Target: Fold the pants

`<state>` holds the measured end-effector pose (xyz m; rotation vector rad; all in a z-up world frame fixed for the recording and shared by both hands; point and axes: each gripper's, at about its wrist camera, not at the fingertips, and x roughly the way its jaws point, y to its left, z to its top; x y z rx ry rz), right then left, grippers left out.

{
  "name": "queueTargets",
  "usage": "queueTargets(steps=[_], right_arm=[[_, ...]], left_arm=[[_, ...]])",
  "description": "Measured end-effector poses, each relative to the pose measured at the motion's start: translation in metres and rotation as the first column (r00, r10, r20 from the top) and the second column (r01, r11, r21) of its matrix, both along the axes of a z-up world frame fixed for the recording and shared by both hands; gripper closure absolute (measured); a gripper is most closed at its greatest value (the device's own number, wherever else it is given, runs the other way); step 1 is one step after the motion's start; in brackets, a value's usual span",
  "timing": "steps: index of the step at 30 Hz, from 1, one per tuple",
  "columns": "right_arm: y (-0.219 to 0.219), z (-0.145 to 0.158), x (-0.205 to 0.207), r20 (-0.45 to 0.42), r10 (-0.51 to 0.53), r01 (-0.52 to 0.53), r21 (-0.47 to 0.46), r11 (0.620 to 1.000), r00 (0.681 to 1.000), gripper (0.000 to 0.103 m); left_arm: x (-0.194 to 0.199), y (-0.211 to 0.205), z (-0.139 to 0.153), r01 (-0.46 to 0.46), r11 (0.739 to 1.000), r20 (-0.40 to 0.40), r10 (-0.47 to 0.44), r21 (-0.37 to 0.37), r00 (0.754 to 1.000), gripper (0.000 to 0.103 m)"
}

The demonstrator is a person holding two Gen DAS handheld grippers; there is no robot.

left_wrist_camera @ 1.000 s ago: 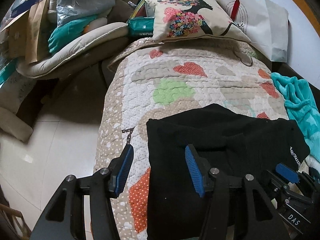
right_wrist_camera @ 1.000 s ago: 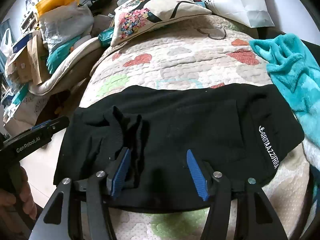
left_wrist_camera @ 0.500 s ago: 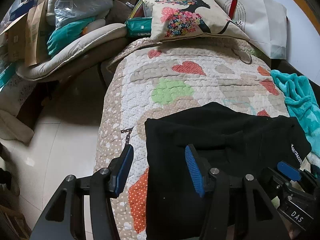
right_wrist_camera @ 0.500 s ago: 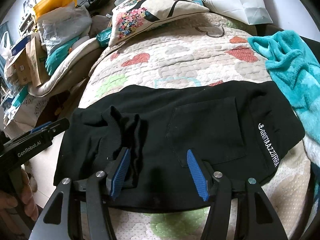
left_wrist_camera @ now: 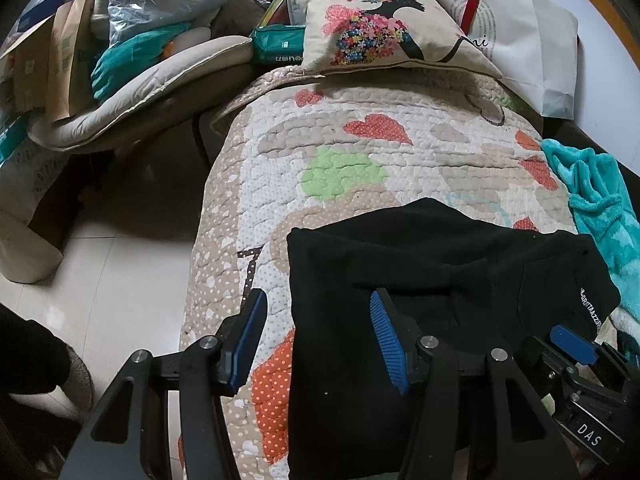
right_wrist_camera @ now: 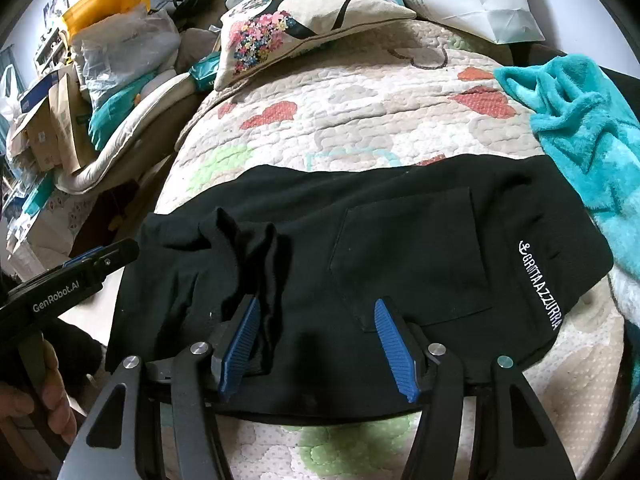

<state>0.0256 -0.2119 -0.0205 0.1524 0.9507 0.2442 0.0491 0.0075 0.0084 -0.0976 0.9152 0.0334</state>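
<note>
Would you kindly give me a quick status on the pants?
Left gripper and right gripper open, holding nothing. Black pants folded on quilt, bunched at left. Teal blanket touches right edge.

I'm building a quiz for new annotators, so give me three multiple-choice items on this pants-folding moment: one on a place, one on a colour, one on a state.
1. Where do the black pants lie?
A. on the floor
B. on the patterned quilt
C. on the floral pillow

2. What colour is the fluffy blanket beside the pants?
A. teal
B. orange
C. grey

3. How do the right tool jaws stand?
A. shut on the pants
B. shut on nothing
C. open

Answers:
1 B, the pants are spread over the quilt.
2 A, its pile is plainly teal.
3 C, the blue pads stand wide apart.
</note>
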Motion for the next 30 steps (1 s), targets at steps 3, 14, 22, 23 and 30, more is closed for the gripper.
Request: queueTargets(steps=[3,14,22,23,30], right_arm=[[0.0,0.0,0.0,0.001,0.002,-0.002,-0.001,1.0,1.0,0.038],[-0.002,0.002,0.0,0.004,0.001,-0.001,-0.004,1.0,1.0,0.038],[-0.057,0.024,-0.015,-0.014,-0.151,0.151,0.042,0.988,0.988,0.038],[-0.07,0.025,-0.019,-0.025,-0.191,0.192,0.057,0.98,0.981,0.038],[-0.131,0.004,-0.027,-0.161,-0.37,0.397,0.203,0.895,0.915,0.038]], left_arm=[[0.0,0.0,0.0,-0.001,1.0,0.0,0.001,0.001,1.0,0.05],[0.004,-0.003,-0.003,0.006,1.0,-0.016,-0.006,-0.007,1.0,0.05],[0.013,-0.017,0.013,0.105,0.991,0.017,-0.104,-0.087,0.994,0.05],[0.014,-0.021,0.015,0.124,0.988,0.013,-0.123,-0.095,0.992,0.05],[0.035,-0.095,0.039,0.314,0.943,-0.026,-0.319,-0.113,0.947,0.047]])
